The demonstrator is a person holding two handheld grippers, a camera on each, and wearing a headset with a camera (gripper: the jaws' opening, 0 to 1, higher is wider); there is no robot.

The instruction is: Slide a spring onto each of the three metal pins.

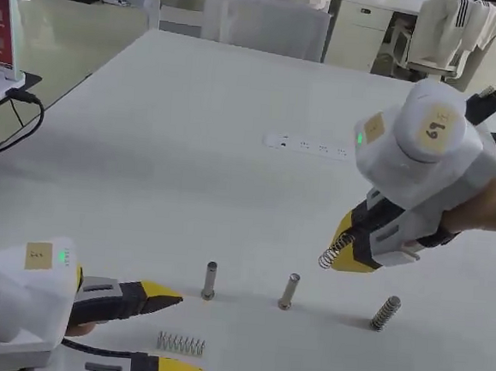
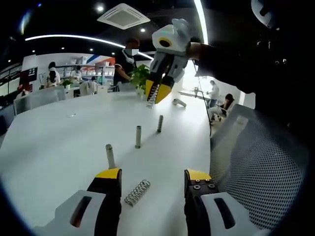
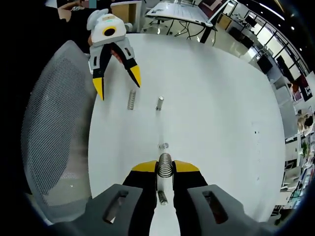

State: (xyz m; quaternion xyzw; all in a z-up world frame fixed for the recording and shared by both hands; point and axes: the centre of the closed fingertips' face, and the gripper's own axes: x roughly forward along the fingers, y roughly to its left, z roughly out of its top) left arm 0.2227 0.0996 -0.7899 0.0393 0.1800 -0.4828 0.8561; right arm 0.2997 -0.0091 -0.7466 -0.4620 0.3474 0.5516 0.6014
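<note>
Spring (image 1: 337, 247), pinched tilted in right gripper (image 1: 340, 260) near middle pin (image 1: 289, 290), could snag on off-axis descent, while left gripper (image 1: 190, 336) sat spread.

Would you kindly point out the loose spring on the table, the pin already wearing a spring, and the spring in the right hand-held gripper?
Loose spring (image 1: 180, 344): head view, its middle coils.
Pin with spring (image 1: 384, 313): head view, coils at mid-height.
Held spring (image 3: 166, 166): right gripper view, its upper coils.

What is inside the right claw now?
A spring is clamped between the yellow tips of the right claw, one end sticking out forward. How far it reaches back between the jaws is covered.
</note>
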